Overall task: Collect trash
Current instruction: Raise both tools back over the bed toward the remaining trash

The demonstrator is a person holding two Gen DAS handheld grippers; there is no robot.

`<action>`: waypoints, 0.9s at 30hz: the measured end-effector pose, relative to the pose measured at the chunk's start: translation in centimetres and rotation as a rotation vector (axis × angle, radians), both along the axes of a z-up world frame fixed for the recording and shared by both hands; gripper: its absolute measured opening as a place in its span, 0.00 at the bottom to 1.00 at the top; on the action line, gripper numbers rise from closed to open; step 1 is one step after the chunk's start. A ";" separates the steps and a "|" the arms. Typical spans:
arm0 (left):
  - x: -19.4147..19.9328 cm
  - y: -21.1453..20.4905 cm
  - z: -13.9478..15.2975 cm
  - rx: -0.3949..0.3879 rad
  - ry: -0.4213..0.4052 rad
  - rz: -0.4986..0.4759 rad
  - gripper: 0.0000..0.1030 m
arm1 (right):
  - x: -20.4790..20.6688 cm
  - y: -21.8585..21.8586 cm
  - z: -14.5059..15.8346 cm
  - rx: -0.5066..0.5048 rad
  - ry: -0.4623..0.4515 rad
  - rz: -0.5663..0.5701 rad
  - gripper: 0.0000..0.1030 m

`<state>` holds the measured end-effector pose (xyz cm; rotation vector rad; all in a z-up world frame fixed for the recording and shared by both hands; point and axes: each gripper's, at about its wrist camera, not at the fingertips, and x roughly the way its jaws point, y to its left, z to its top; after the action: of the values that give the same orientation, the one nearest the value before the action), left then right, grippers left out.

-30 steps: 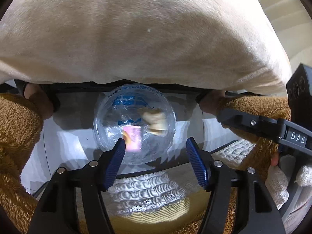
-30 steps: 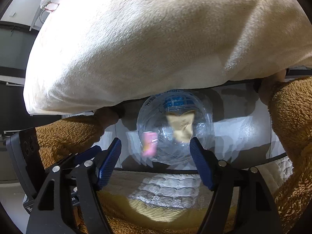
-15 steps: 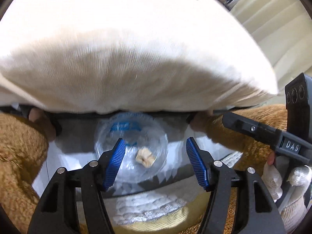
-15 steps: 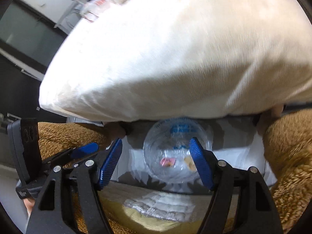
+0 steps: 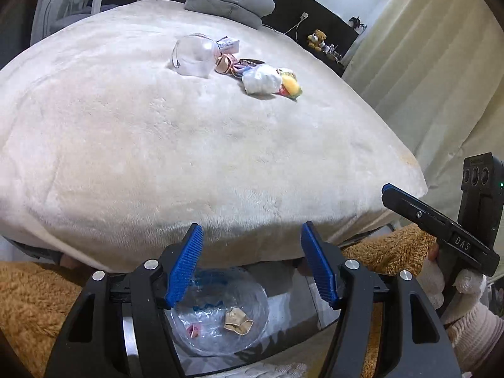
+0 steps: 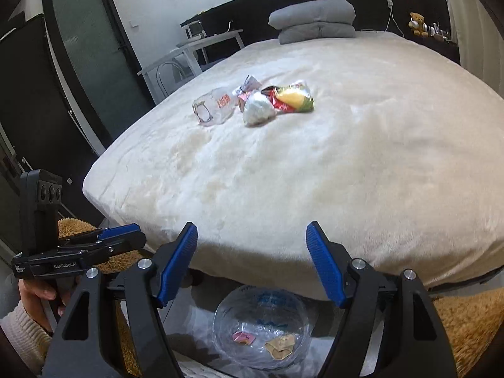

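Note:
A pile of trash lies on the cream bed: a clear plastic cup (image 5: pixel 193 56) (image 6: pixel 214 107), a crumpled white tissue (image 5: pixel 261 79) (image 6: pixel 258 110), a yellow and red snack bag (image 5: pixel 289 86) (image 6: pixel 291 97) and small wrappers (image 5: pixel 230 63). A clear plastic trash bag (image 5: pixel 220 318) (image 6: pixel 261 327) on the floor at the bed's foot holds a pink scrap (image 6: pixel 242 337) and a tan scrap (image 5: pixel 237 321). My left gripper (image 5: pixel 250 267) and right gripper (image 6: pixel 250 267) are both open and empty, above the bag, far from the pile.
Grey folded pillows (image 5: pixel 230 0) (image 6: pixel 315 20) lie at the bed's head. A brown shaggy rug (image 5: pixel 31 308) covers the floor on both sides. Curtains (image 5: pixel 425 78) hang on the right; a dark door (image 6: pixel 91 50) and a white table (image 6: pixel 192 50) stand on the left.
Both grippers have tilted up from the bag. The bed top with the trash pile has come into view, and the bag has dropped to the bottom of both views.

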<state>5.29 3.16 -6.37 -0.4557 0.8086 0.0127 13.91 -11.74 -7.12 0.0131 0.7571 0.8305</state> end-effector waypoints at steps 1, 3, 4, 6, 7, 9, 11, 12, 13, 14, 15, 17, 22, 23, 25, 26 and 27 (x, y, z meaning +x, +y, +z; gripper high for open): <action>0.3 0.4 0.1 0.006 0.010 0.002 0.62 | 0.6 0.2 0.4 -0.007 -0.015 0.000 0.70; 0.8 1.2 0.4 0.002 -0.001 0.018 0.62 | 2.0 0.6 1.0 -0.018 -0.041 0.000 0.70; 1.0 1.7 0.6 -0.008 -0.005 0.022 0.62 | 2.8 0.7 1.2 -0.019 -0.046 -0.001 0.70; 1.7 2.6 0.9 -0.006 -0.016 0.036 0.62 | 4.4 1.1 1.6 -0.016 -0.050 0.004 0.70; 2.0 3.0 1.1 -0.003 -0.023 0.040 0.62 | 5.1 1.3 1.7 -0.021 -0.061 -0.001 0.70; 2.7 3.8 1.6 0.004 -0.038 0.048 0.62 | 6.6 1.8 1.8 -0.029 -0.072 -0.004 0.70; 3.5 4.6 2.0 0.012 -0.048 0.054 0.65 | 8.3 2.3 1.9 -0.036 -0.073 -0.018 0.70; 3.8 4.9 2.1 0.014 -0.056 0.058 0.68 | 9.2 2.6 1.9 -0.035 -0.067 -0.022 0.70; 4.2 5.3 2.3 0.014 -0.065 0.058 0.69 | 10.1 2.8 1.9 -0.036 -0.064 -0.027 0.70; 4.7 5.6 2.6 0.017 -0.072 0.056 0.69 | 10.7 3.0 1.8 -0.041 -0.067 -0.032 0.70; 5.2 5.9 2.8 0.026 -0.081 0.053 0.69 | 11.3 3.2 1.8 -0.048 -0.072 -0.035 0.70; 6.2 6.4 3.3 0.046 -0.094 0.043 0.69 | 12.6 3.8 1.6 -0.056 -0.070 -0.040 0.70; 9.1 8.2 4.0 0.079 -0.113 0.034 0.76 | 15.2 5.2 1.3 -0.065 -0.061 -0.041 0.70; 9.7 8.5 4.0 0.084 -0.116 0.036 0.81 | 15.8 5.4 1.2 -0.067 -0.055 -0.039 0.70; 10.9 9.1 4.0 0.094 -0.108 0.045 0.83 | 16.7 6.2 1.0 -0.075 -0.052 -0.037 0.70; 11.7 9.4 3.9 0.097 -0.101 0.048 0.83 | 17.2 6.7 0.9 -0.079 -0.051 -0.032 0.70; 12.3 9.7 3.8 0.099 -0.097 0.049 0.83 | 17.7 7.2 0.8 -0.087 -0.053 -0.022 0.70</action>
<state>17.64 12.86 -2.52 -0.3795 0.6982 0.0754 31.57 -4.52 -6.33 -0.0776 0.7409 0.7738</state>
